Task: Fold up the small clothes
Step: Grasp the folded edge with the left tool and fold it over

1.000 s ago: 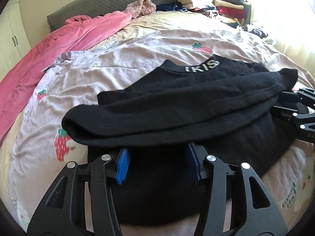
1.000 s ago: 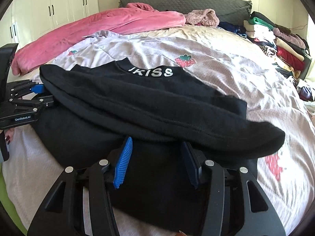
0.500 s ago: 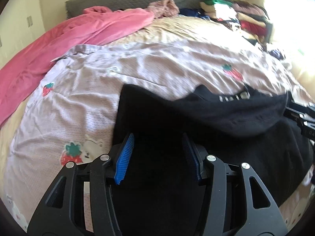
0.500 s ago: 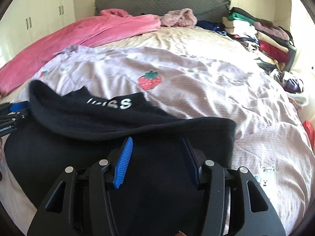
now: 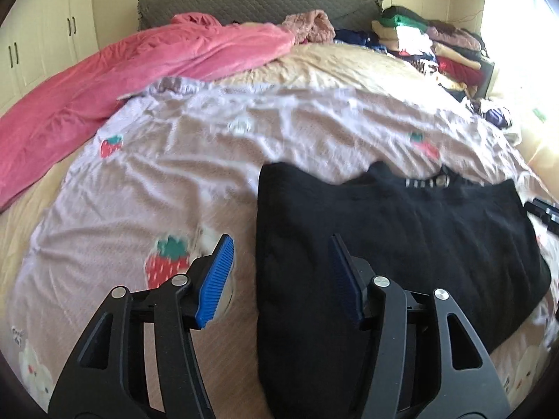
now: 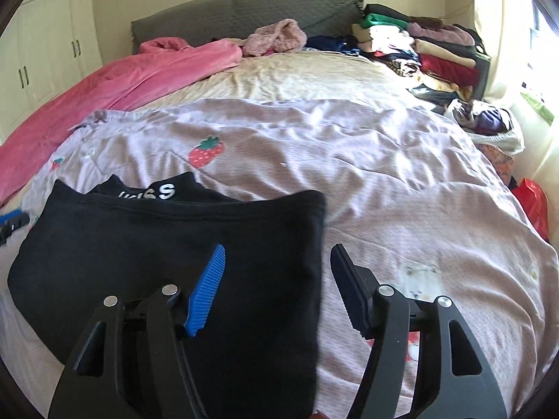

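The black sweatshirt point(image 6: 167, 262) lies folded flat on the lilac strawberry-print quilt point(image 6: 384, 181), filling the lower left of the right wrist view and the lower right of the left wrist view point(image 5: 384, 244). Its collar, with white lettering, peeks out along the far edge.

The right gripper point(image 6: 277, 282) hovers over the garment's right edge at the bottom of its frame; its jaws are opening, with nothing pressed between the pads. The left gripper point(image 5: 281, 276) sits over the garment's left edge, jaws likewise opening and clamping nothing.

Beyond the quilt, a pink blanket point(image 5: 122, 80) runs along the upper left, a grey headboard point(image 6: 244, 10) spans the top, and a pile of clothes point(image 6: 419, 49) sits at upper right. White wardrobe doors point(image 6: 42, 52) stand at far left.
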The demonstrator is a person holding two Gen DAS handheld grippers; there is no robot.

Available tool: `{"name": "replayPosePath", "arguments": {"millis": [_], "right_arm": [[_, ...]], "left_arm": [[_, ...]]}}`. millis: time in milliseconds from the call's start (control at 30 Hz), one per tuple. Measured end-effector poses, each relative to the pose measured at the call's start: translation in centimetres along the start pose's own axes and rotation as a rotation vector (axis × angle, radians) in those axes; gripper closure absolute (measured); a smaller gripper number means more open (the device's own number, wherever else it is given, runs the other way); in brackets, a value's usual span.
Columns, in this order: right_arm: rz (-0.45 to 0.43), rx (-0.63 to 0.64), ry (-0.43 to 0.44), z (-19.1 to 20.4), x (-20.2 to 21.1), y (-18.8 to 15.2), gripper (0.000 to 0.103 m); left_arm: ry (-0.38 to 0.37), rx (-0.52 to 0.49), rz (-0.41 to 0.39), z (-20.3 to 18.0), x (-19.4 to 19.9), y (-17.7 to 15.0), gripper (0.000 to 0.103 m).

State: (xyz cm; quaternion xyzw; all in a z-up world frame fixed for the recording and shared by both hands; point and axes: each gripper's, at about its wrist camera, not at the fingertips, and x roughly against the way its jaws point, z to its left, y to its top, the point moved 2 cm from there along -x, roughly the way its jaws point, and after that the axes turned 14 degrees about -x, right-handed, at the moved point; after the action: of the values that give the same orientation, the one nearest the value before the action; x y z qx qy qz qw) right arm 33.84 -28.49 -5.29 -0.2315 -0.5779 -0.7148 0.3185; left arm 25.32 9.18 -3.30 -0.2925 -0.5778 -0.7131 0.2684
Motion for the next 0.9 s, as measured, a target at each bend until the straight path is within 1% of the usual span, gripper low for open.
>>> {"name": "replayPosePath", "arguments": {"millis": [67,200,267,400,433,467,500,533,567,633,667,700,767,800,900], "right_arm": [[0.005,-0.016,-0.016,-0.7,-0.2,0.0,0.041],[0.065,-0.05,-0.004,-1.1,-1.7,-0.1,0.041],[0.092,-0.053,0.005,-0.8,-2.5,-0.3,0.041],[0.1,-0.077,0.003,-0.5,-3.2,-0.2,0.042],[0.104,-0.085,0.003,-0.5,-3.4,-0.2,0.044],[0.113,-0.089,0.009,-0.5,-3.6,-0.2,0.048],[0.127,-0.083,0.008,-0.5,-3.9,-0.3,0.06],[0.133,-0.075,0.008,-0.4,-4.1,-0.3,0.067],[0.134,-0.07,0.013,-0.4,-4.1,-0.4,0.07],[0.122,-0.065,0.015,-0.4,-3.7,-0.2,0.086],[0.111,-0.063,0.015,-0.4,-3.4,-0.1,0.09],[0.083,-0.056,0.002,-0.5,-2.8,0.2,0.097],[0.046,-0.052,-0.009,-0.8,-2.1,0.6,0.097],[0.044,-0.054,-0.016,-1.0,-2.1,0.6,0.097],[0.088,-0.041,-0.061,-1.2,-3.5,0.0,0.096]], "left_arm": [[-0.004,0.014,0.018,0.1,-0.2,-1.1,0.053],[-0.019,0.056,0.058,0.2,-1.0,-2.3,0.051],[-0.016,0.047,0.078,0.1,-1.6,-2.4,0.051],[-0.037,0.077,0.081,0.4,-1.9,-2.4,0.051],[-0.041,0.079,0.082,0.4,-2.0,-2.4,0.054],[-0.048,0.078,0.081,0.4,-2.0,-2.4,0.065],[-0.058,0.078,0.079,0.3,-2.1,-2.4,0.072],[-0.068,0.077,0.078,0.2,-2.1,-2.3,0.086],[-0.079,0.071,0.075,0.0,-2.1,-2.2,0.096],[-0.066,0.046,0.068,-0.4,-1.8,-1.9,0.099],[-0.065,0.04,0.066,-0.5,-1.6,-1.8,0.099],[-0.066,0.046,0.063,-0.4,-1.5,-1.8,0.099],[-0.064,0.049,0.063,-0.2,-1.5,-1.8,0.099],[-0.06,0.043,0.067,-0.3,-1.6,-1.9,0.099],[-0.051,0.029,0.086,-0.6,-2.1,-2.1,0.099]]}}
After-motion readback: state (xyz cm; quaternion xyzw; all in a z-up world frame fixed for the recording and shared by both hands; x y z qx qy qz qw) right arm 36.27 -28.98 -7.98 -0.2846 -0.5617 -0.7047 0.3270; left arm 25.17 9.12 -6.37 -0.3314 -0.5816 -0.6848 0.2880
